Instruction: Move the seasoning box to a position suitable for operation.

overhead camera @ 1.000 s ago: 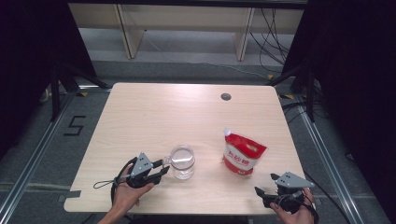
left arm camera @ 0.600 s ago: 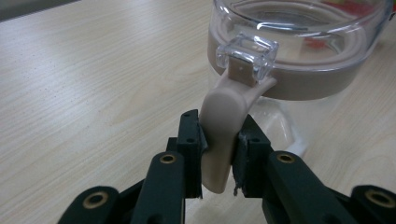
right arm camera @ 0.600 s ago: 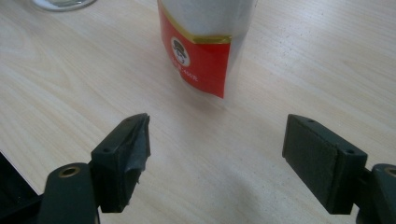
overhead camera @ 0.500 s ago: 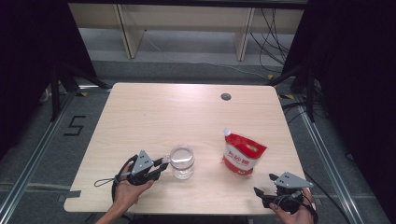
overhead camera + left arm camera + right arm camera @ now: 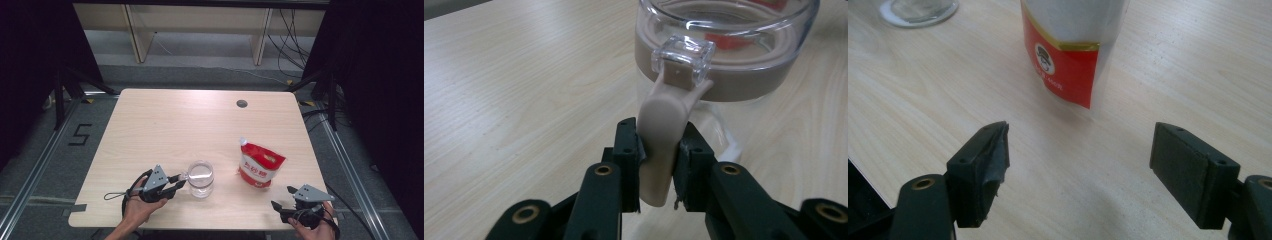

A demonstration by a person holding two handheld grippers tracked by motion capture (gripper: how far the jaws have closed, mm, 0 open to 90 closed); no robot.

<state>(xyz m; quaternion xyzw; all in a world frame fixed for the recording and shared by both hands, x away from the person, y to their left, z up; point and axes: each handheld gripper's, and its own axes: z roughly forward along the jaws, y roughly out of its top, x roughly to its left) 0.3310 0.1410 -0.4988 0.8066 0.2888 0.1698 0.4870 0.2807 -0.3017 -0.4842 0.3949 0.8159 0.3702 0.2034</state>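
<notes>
Dark curtains are hanging on both sides of a pale wooden table (image 5: 165, 130), and shelving legs and loose cables are showing on the floor behind it. Near the front edge a clear glass jar (image 5: 201, 178) is standing upright, and the left gripper (image 5: 176, 183) is lying almost level beside it. Its jaws have just been closing, and in the left gripper view they are now pressing on the beige latch handle (image 5: 663, 145) of the jar's lid from both sides. The right gripper (image 5: 1080, 160) is waiting near the table's front right corner with its jaws standing wide apart and nothing between them, pointing toward a red and white pouch (image 5: 260, 166) that is standing well apart from the jar.

I am judging the risk to lie in that narrow hold. The handle is smooth and rounded, so it may be slipping out of the pads if the hand pulls at an angle. No other hand is steadying the jar (the right one is well away from it), so a lift on the latch could be dragging or tipping the whole jar instead of freeing the lid.

From above, the high view is giving the layout: jar, pouch and both hands along the front edge. It is too small to be showing the contact. Only close up, in the left gripper view, is the clear clasp (image 5: 683, 62) at the rim appearing, with the handle squeezed between the pads.
</notes>
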